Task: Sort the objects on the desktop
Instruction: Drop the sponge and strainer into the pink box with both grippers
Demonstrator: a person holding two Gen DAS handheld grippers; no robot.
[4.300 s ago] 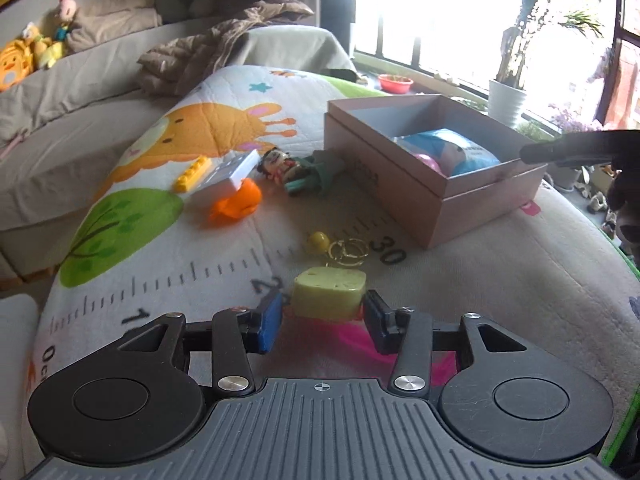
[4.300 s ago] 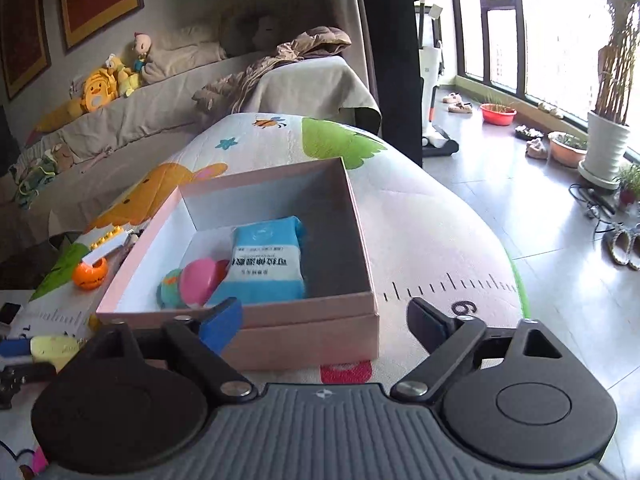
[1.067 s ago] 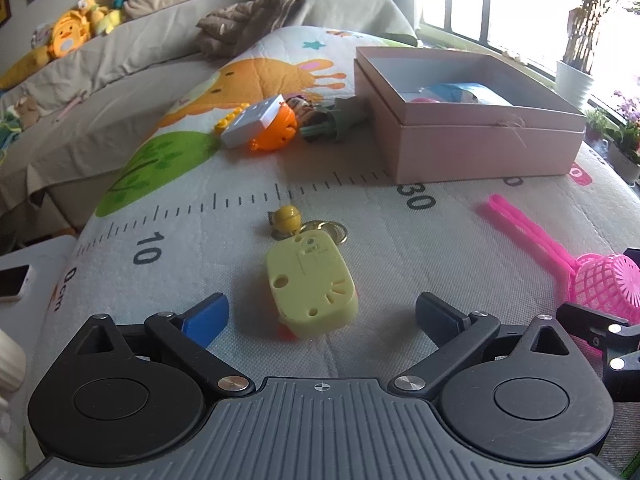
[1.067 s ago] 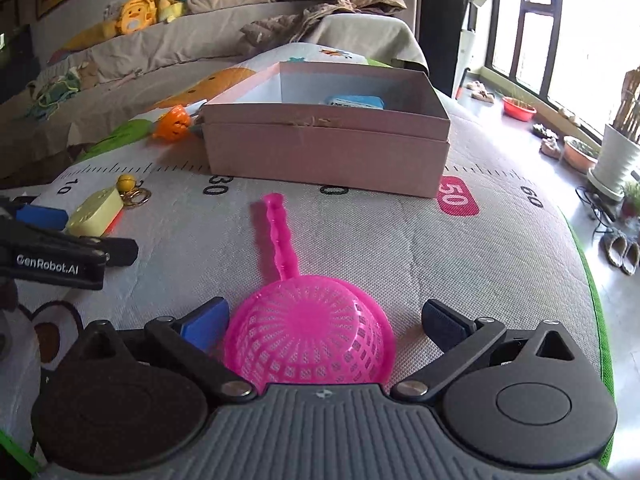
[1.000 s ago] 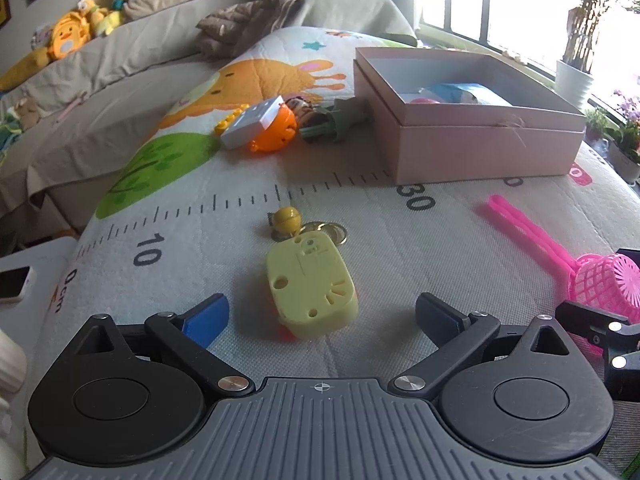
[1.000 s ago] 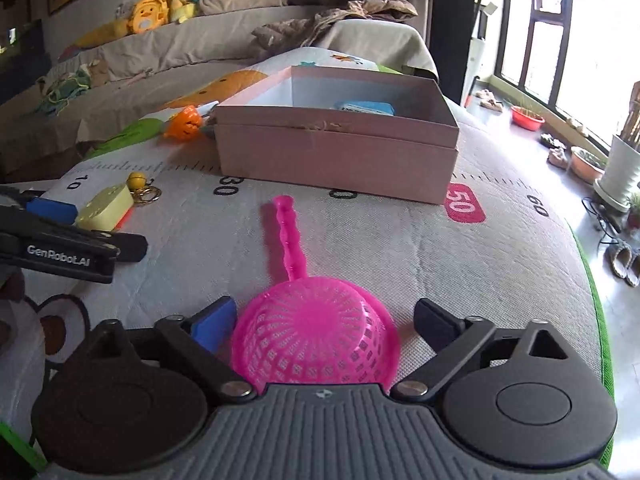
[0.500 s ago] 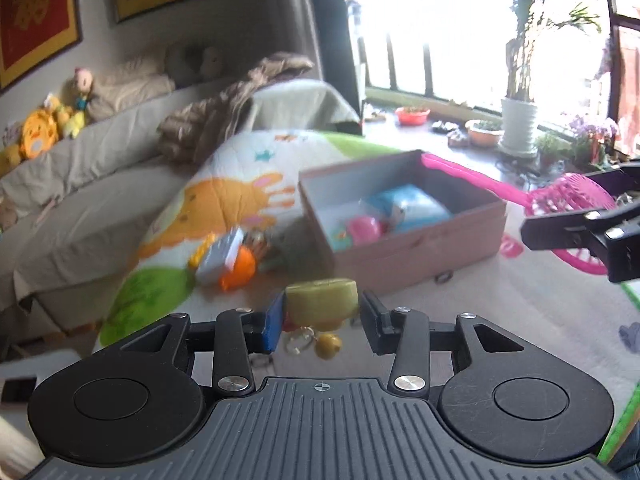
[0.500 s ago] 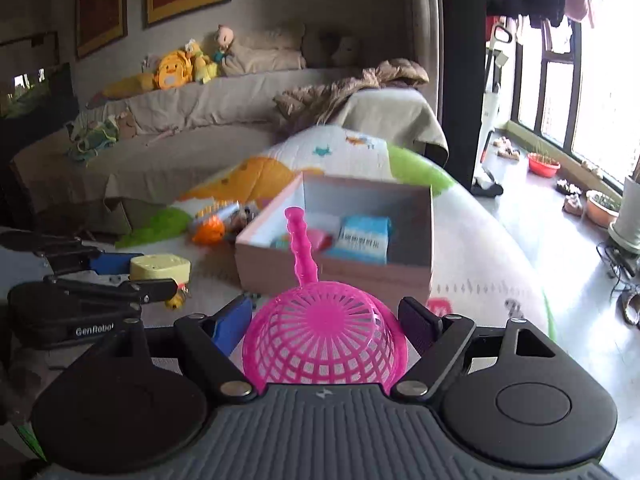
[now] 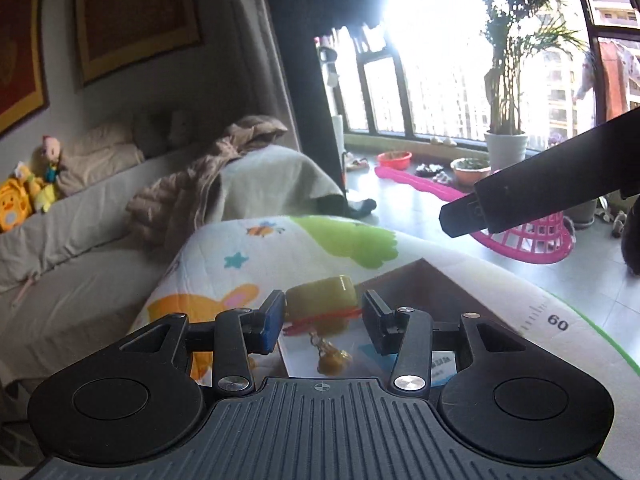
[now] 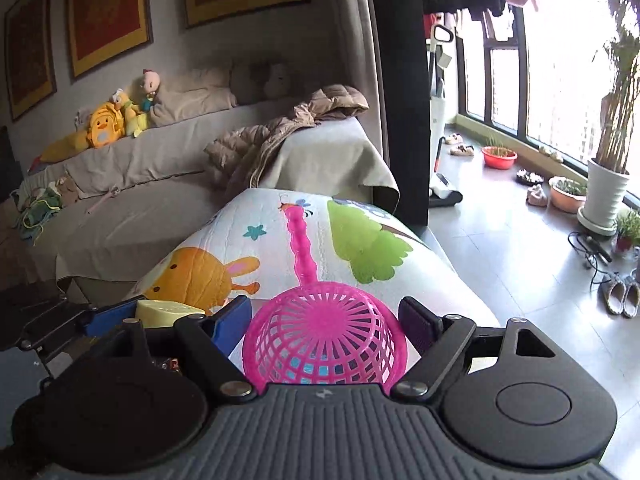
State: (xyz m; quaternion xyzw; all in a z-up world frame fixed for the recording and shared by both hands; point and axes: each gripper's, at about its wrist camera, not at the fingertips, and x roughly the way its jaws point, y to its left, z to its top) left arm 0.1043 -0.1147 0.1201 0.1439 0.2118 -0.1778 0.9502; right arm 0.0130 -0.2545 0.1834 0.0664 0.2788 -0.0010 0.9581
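The left gripper (image 9: 323, 318) is squeezed tight on a yellow toy block (image 9: 321, 301), and a little keyring charm (image 9: 332, 354) dangles under it. It hangs over the open pink box (image 9: 424, 280), which sits on the play mat (image 9: 248, 248). The right gripper (image 10: 325, 320) is clamped on the bowl of a pink toy strainer (image 10: 320, 338), close beside the left one, and the long handle sticks out in front.

Things could go wrong here. The charm could catch on the box wall, I think. The two grippers are very near, so they might bump. The strainer's handle is long, so it may poke over the box edge and tip out if it is let go flat.
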